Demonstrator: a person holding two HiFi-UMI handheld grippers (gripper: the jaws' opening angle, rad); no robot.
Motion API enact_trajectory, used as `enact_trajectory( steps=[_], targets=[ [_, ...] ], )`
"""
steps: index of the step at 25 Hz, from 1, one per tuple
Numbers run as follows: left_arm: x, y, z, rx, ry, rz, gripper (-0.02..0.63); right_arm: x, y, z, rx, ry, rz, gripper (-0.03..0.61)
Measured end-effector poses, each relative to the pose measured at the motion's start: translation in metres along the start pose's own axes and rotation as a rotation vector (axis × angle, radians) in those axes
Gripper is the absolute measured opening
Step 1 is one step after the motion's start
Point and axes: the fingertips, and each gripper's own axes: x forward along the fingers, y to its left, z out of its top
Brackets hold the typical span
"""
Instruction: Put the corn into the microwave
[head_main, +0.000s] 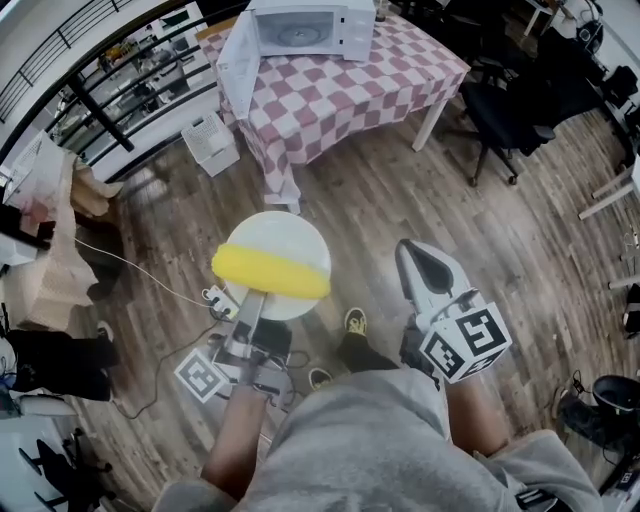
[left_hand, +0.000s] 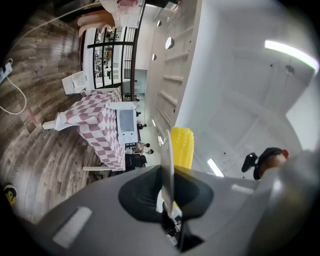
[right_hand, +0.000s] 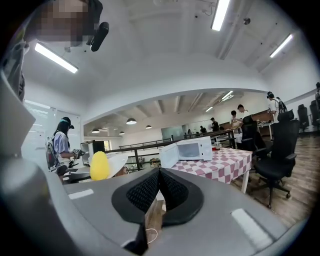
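In the head view a yellow corn cob (head_main: 270, 272) lies across a round white plate (head_main: 275, 235). My left gripper (head_main: 256, 302) is shut on the plate's near rim and holds it level above the wooden floor. From the left gripper view the plate (left_hand: 169, 160) shows edge-on between the pads, with the corn (left_hand: 181, 147) behind it. My right gripper (head_main: 409, 250) is to the right of the plate, shut and empty. The white microwave (head_main: 300, 30) stands ahead on the checked table (head_main: 340, 95), its door (head_main: 238, 60) swung open. In the right gripper view, past the right gripper (right_hand: 159, 172), are the corn (right_hand: 99, 166) and the microwave (right_hand: 192, 149).
A black office chair (head_main: 500, 110) stands right of the table. A white crate (head_main: 210, 140) sits on the floor at the table's left corner. A cable (head_main: 130, 265) and power strip (head_main: 218, 298) lie under the plate. A railing (head_main: 100, 90) runs along the left.
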Motion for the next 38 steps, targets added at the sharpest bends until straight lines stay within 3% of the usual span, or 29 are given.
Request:
enact_trajectory(
  steps=[7,20,38],
  targets=[
    [0.064,0.011,0.004,0.012,0.000,0.001,0.028,0.035,-0.048,0.012,-0.003,0.011,0.023,-0.002],
    [0.126,0.032,0.000,0.019,-0.042,0.025,0.027,0.072,-0.115,0.017,-0.020,0.045,0.052,-0.002],
    [0.160,0.038,-0.002,0.039,-0.054,0.016,0.028,0.096,-0.141,0.021,-0.028,0.040,0.077,-0.001]
  ],
)
